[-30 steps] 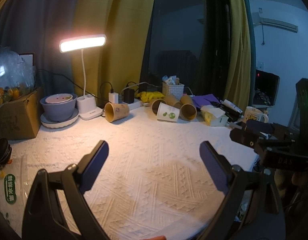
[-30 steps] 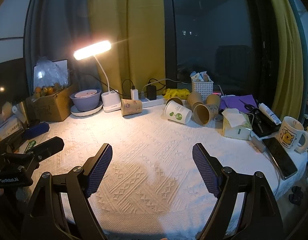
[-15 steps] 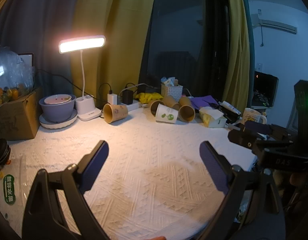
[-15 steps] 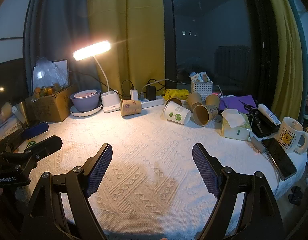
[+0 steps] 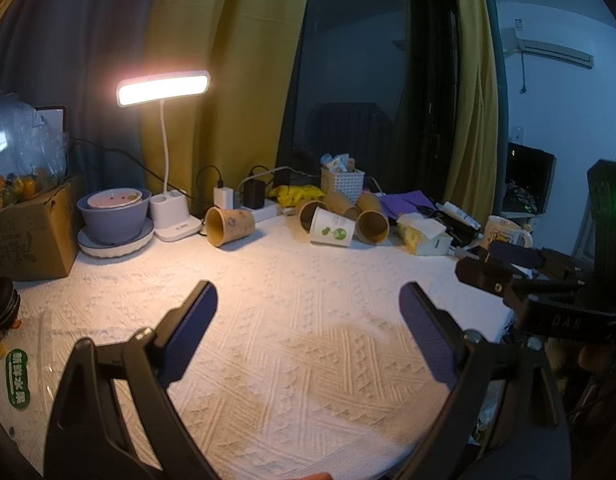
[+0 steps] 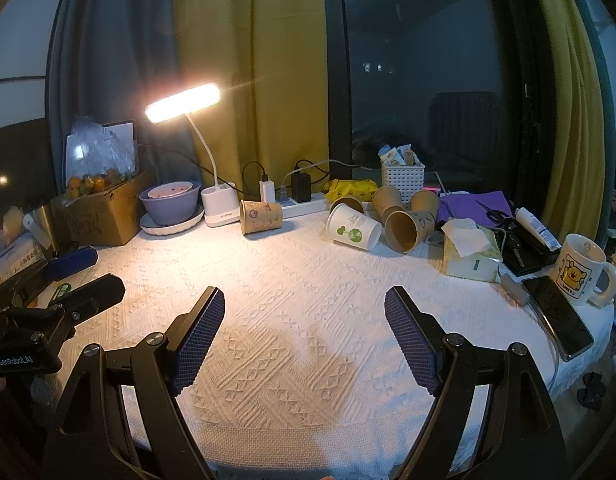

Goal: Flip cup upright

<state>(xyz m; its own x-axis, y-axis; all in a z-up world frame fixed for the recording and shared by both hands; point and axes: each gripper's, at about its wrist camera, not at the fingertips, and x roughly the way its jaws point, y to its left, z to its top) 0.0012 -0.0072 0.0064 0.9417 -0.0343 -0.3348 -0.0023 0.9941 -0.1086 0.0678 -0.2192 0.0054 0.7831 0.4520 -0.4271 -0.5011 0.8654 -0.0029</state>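
Cups of brown paper lie tipped on their sides along the far edge of the white textured tablecloth (image 6: 308, 320): one brown paper cup with cartoon prints (image 6: 261, 216) lies alone beside the white desk lamp base (image 6: 220, 208), mouth facing left, and further right a white paper cup with green leaf print (image 6: 353, 232) lies in a cluster with several more brown paper cups (image 6: 408, 226), just in front of a white plastic basket (image 6: 402, 178). The left gripper (image 5: 308, 308) is spread wide, nothing between its blue-padded fingers (image 5: 192, 328), hovering above the cloth near its front edge. The right gripper (image 6: 304, 312) is likewise wide open and empty, fingers (image 6: 412, 344) apart over bare cloth, well short of the cups. Between both grippers and the cups stretches an uncluttered span of cloth. At the right edge sit a tissue box (image 6: 470, 256), a dark phone (image 6: 558, 316) and a white mug with a yellow bear (image 6: 580, 276); at left, a cardboard box (image 6: 100, 212) and a purple bowl on a white plate (image 6: 170, 204).
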